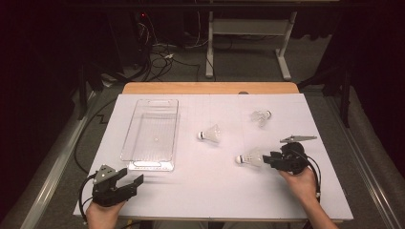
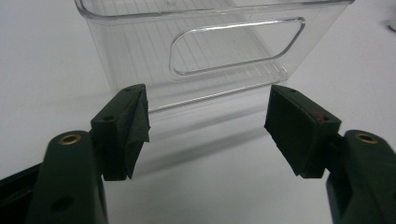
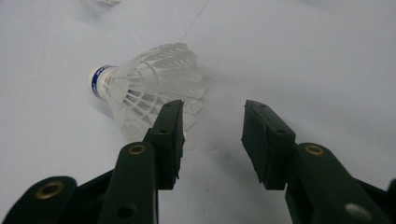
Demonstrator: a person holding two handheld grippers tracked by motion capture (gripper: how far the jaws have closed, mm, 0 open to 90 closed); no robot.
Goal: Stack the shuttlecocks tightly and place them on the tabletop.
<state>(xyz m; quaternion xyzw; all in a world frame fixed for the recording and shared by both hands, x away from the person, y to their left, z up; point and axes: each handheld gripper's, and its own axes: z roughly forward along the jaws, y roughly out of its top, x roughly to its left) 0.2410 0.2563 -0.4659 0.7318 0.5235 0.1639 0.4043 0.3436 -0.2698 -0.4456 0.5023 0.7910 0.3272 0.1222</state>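
Observation:
Three white plastic shuttlecocks lie on the white table top (image 1: 205,191): one at the right (image 1: 249,158), one in the middle (image 1: 210,135), one farther back (image 1: 261,116). My right gripper (image 1: 266,161) lies low just right of the nearest one, pointing left at its skirt. In the right gripper view the jaws (image 3: 212,116) stand open, and the shuttlecock (image 3: 149,79) lies on its side with its skirt edge beside the left jaw, nothing pressed between the pads. My left gripper (image 1: 133,175) rests open at the near left, its jaws (image 2: 208,116) empty.
A clear plastic tray (image 1: 129,138) stands at the left with nothing in it, its handle-slotted end wall (image 2: 140,51) close ahead of the left jaws. Another shuttlecock (image 3: 105,2) shows at the top edge of the right gripper view. Table legs and cables lie beyond the wooden far edge (image 1: 210,88).

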